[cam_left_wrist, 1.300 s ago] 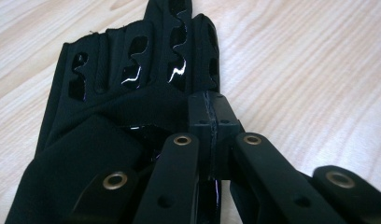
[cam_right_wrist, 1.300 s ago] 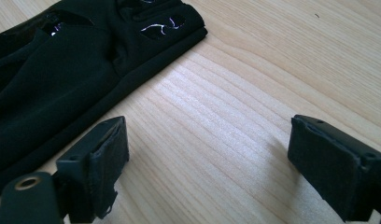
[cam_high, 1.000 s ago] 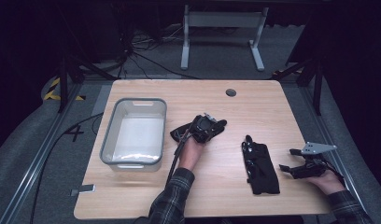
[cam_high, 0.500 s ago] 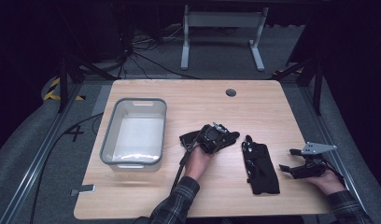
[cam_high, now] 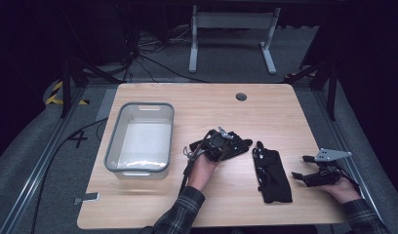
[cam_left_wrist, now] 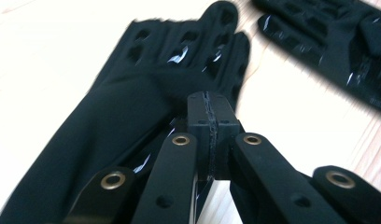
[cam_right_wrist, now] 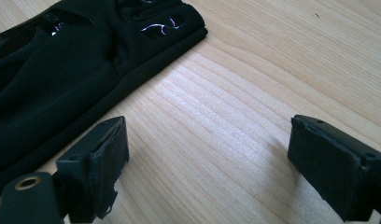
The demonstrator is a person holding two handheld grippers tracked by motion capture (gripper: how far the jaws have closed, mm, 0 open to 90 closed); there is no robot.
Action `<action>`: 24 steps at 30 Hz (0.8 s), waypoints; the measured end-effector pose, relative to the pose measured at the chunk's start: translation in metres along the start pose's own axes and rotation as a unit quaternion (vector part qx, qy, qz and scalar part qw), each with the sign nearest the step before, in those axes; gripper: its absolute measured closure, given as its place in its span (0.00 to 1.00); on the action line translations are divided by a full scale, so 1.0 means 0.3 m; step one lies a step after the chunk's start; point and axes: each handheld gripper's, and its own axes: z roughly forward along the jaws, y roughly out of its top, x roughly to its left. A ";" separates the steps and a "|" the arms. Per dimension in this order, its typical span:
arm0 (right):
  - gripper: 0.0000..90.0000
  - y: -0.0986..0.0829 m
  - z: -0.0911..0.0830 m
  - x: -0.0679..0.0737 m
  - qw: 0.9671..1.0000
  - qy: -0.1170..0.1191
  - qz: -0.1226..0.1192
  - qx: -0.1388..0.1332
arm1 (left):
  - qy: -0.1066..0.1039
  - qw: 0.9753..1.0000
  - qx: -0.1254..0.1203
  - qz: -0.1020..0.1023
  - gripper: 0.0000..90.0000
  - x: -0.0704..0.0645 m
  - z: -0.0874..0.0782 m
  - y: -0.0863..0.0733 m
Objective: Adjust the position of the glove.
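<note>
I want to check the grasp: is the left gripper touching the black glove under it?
Touching. In the left gripper view the left gripper is shut, pinching the glove fabric.

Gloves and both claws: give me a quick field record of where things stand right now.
left claw: shut, over a black glove
glove under left claw: on the table, right of the bin; whether pinched cannot be told
second glove: flat on the table, between the two claws
right claw: open, holding nothing, low over bare wood beside the second glove
bin: grey-rimmed, at table left, looks empty

bin [cam_high: 138, 168] left; gloves [cam_high: 271, 174] right, on table [cam_high: 197, 100]
</note>
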 end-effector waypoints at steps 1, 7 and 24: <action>0.14 0.000 0.000 0.000 1.000 0.000 0.000 0.000 | 0.004 1.000 0.002 -0.003 0.99 0.009 -0.009 -0.013; 0.14 0.000 0.000 0.000 1.000 0.000 0.000 0.000 | 0.018 1.000 0.011 -0.021 0.99 0.048 -0.040 -0.073; 0.14 0.000 0.000 0.000 1.000 0.000 0.000 -0.001 | -0.024 0.999 0.045 0.009 0.99 -0.060 -0.048 -0.148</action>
